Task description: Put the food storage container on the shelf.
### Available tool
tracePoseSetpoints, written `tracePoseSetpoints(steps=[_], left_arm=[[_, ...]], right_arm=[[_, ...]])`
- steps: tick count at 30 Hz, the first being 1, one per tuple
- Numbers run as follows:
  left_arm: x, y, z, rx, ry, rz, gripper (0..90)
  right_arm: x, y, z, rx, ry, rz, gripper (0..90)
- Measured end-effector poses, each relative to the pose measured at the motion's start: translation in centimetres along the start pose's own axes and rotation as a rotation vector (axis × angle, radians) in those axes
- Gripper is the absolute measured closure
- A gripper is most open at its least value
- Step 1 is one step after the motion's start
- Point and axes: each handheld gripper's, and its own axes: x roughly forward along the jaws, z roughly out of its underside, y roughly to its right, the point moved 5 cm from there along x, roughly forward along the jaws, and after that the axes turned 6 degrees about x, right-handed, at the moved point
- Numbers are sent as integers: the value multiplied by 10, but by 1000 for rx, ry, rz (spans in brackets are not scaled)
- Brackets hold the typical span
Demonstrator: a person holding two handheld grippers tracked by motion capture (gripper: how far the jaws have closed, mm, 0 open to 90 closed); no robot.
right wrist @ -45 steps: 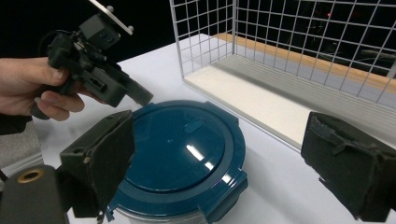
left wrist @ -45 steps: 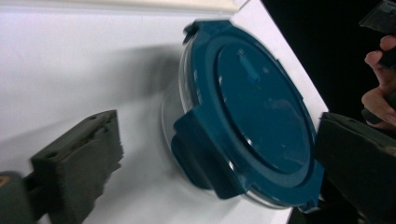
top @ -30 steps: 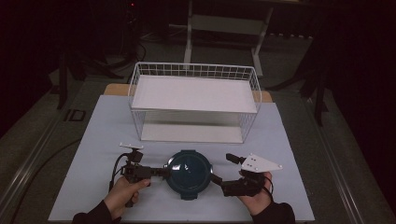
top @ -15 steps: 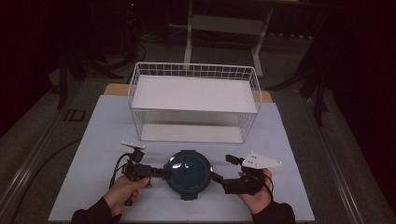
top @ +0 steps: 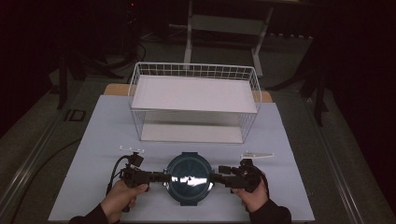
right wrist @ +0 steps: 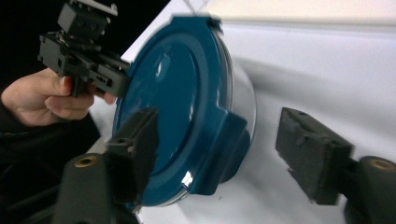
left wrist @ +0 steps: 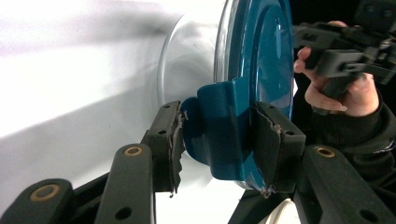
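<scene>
Container (top: pixel 188 178) with blue lid sat at table's (top: pixel 93 140) near edge, between both hands | left gripper (left wrist: pixel 219 140) clamped on its left lid tab (left wrist: pixel 219 135) | right gripper (right wrist: pixel 219 149) straddled the right tab, jaws apart, just been closing, pads not yet touching | basket (top: pixel 194 100) lay beyond.

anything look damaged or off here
Yes: the rubber pads of the left tool are torn and ragged at the edges where they clamp the side tab of the round blue lid. The lid, its clear container and the white wire basket look intact.
</scene>
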Motion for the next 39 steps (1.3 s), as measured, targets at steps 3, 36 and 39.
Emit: tracePoseSetpoints(steps=[3, 36, 39], left_arm=[[-1, 3, 2, 25, 9, -4, 558], [-4, 15, 8, 78, 74, -66, 558], [-5, 17, 3, 94, 89, -67, 557]], right_arm=[[5, 3, 4, 29, -39, -3, 356], [6, -3, 11, 156, -50, -96, 569], [3, -4, 6, 137, -36, -100, 570]])
